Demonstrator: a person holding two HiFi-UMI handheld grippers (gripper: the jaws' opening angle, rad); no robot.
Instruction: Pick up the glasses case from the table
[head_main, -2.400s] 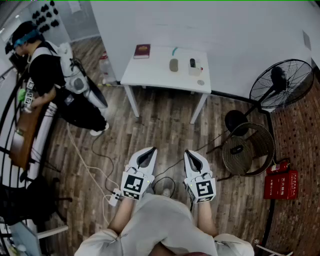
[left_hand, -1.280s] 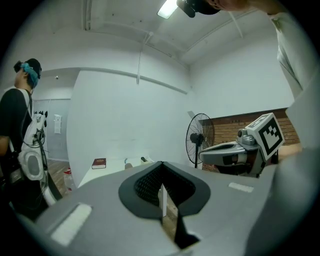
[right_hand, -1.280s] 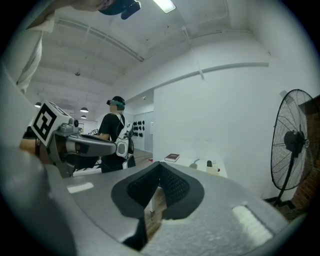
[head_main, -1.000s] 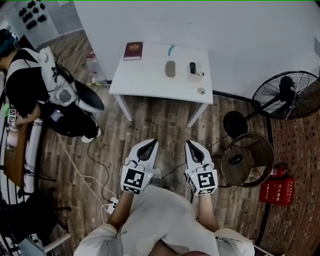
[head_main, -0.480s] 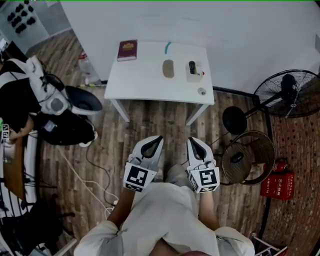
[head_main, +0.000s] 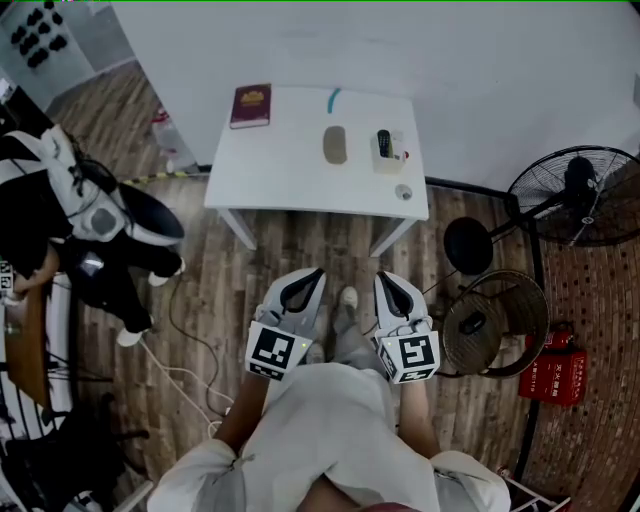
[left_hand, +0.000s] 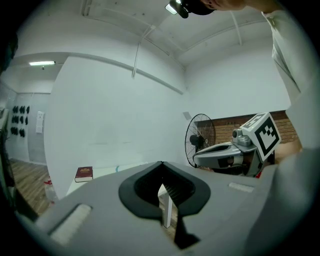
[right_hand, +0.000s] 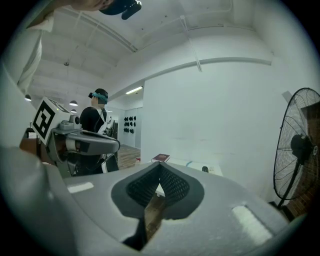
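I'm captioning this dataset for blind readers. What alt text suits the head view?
Seen from above, a person holds left tongs and right tongs, both shut and empty, above a wood floor, short of a white table. On the table lie a grey oval glasses case and a dark red book; a fan stands at right.

Floor (head_main: 300, 250): dark wood planks.
Walls: white wall (head_main: 420, 50) behind the counter (head_main: 270, 170) — brick wall (head_main: 600, 430) at right.
Furniture: white counter against the wall; standing fan (head_main: 575, 195) near its right end.
Light: ceiling strip light (left_hand: 42, 63), lit.
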